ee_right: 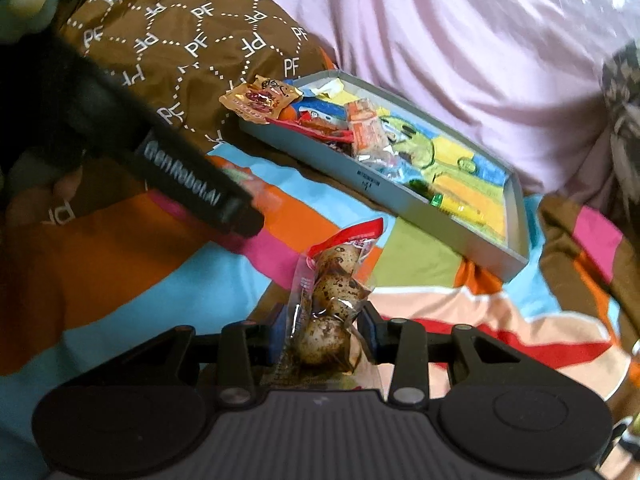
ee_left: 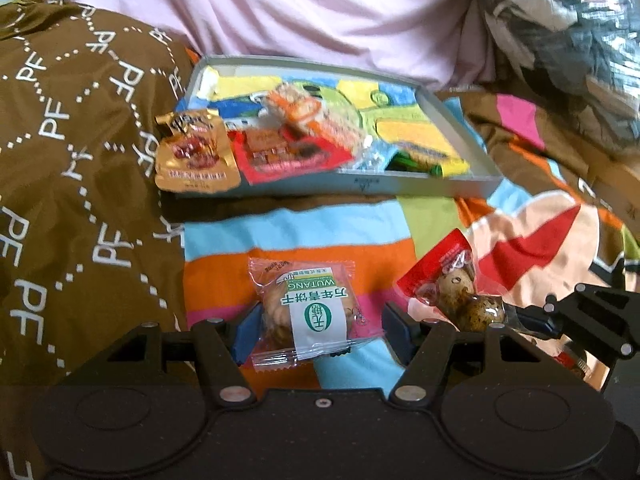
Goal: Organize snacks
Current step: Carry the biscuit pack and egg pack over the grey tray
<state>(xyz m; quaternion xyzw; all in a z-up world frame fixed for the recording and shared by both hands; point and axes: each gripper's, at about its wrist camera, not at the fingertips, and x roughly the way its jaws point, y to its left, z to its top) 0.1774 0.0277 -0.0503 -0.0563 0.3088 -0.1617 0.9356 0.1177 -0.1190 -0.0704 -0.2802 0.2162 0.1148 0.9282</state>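
My left gripper (ee_left: 318, 330) is shut on a clear-pink cookie packet (ee_left: 308, 308) with a green and white label, just above the striped sheet. My right gripper (ee_right: 322, 334) is shut on a packet of speckled quail eggs (ee_right: 332, 292) with a red top, held upright. In the left wrist view that egg packet (ee_left: 456, 288) sits close to the right of the cookie packet. Ahead lies a shallow grey box (ee_left: 360, 186) (ee_right: 404, 204) with a colourful lining, holding several snack packets. A gold packet (ee_left: 196, 152) (ee_right: 260, 98) leans over its left corner.
A brown quilt printed with "PF" (ee_left: 80, 140) (ee_right: 192, 48) rises on the left. Pink fabric (ee_left: 320, 12) (ee_right: 460, 60) lies behind the box. A dark patterned cloth (ee_left: 560, 40) sits at the right. The left gripper's black body (ee_right: 188, 188) crosses the right wrist view.
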